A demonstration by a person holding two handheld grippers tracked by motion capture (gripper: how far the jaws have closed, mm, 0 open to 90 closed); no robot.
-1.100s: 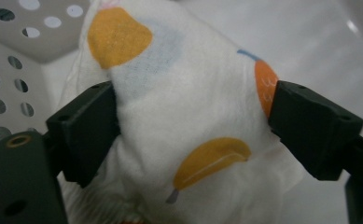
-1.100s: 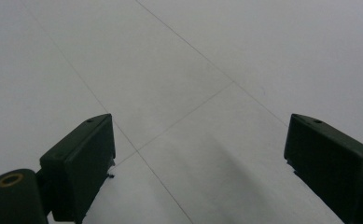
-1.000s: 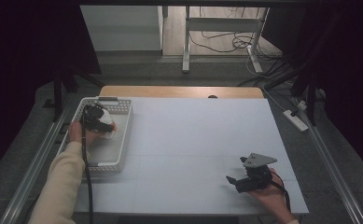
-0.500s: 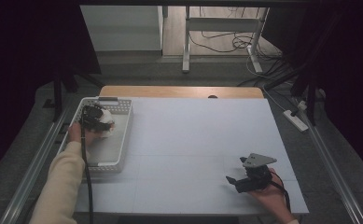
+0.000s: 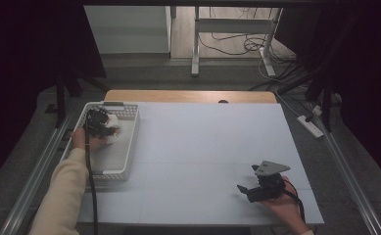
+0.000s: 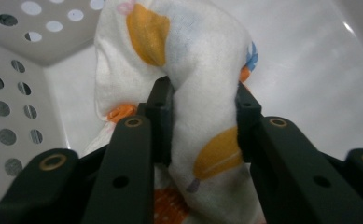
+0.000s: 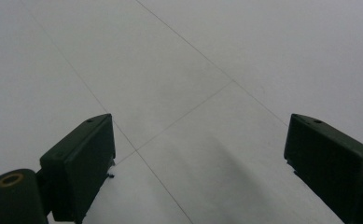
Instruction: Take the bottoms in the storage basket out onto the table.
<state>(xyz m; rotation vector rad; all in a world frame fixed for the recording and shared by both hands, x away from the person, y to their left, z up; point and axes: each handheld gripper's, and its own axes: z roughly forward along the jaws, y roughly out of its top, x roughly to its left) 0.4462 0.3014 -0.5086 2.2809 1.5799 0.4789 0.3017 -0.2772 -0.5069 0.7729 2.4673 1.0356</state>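
— When the left gripper (image 6: 200, 100) sat down inside the basket (image 5: 129, 147), what did it have?

— A cloth (image 6: 188, 70), white with orange and blue print. Its jaws had just been closing, and a fold of that cloth was pinched tight between the pads, bulging above and below them.

— And the rest of it?

— Bunched ahead of the jaws near the perforated wall, low in the basket.

— The right gripper (image 5: 249, 191)?

— Jaws wide apart, nothing between them, resting over bare table (image 7: 207, 60), well apart from the basket.

— So which step?

— I judged the grasp done. Next called for a straight lift, high enough for the trailing cloth to clear the rim.
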